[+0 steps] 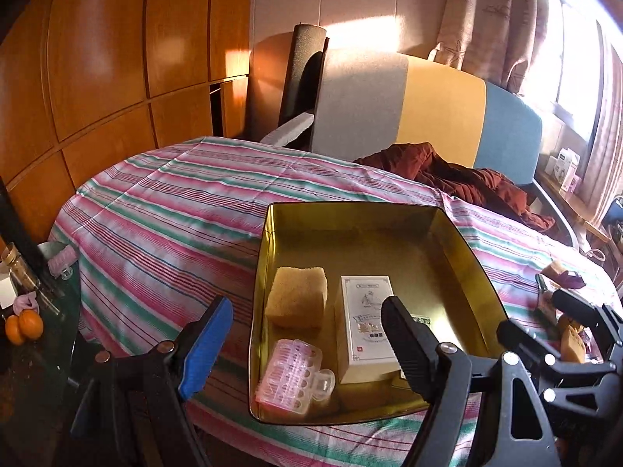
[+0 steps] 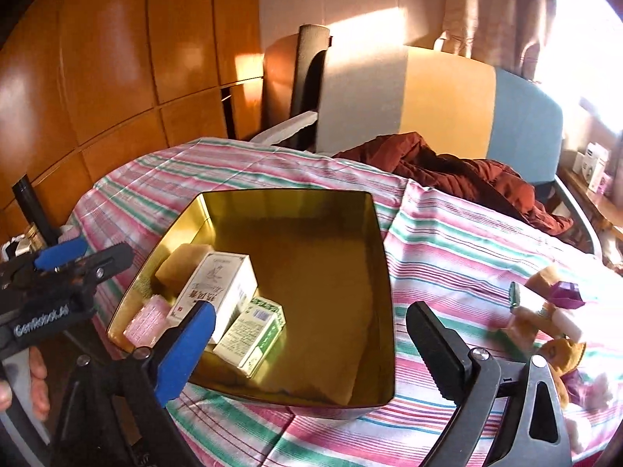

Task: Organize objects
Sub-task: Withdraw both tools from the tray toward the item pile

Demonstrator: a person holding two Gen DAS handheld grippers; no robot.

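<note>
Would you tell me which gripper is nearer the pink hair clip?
Left. The left gripper hovers just above the pink hair clip; the right gripper is farther right.

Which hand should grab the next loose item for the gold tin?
Probably right. The loose pile of small items lies on the striped cloth right of the gold metal tin, beside the right tongs, which are open and empty. The left tongs hang over the tin's far side.

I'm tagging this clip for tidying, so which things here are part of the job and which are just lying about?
Part of the job:
- gold tin
- sponge
- white box
- green-and-white box
- pink clip
- loose items on the bedspread

Just lying about:
- red-brown quilt
- oranges
- jar
</note>
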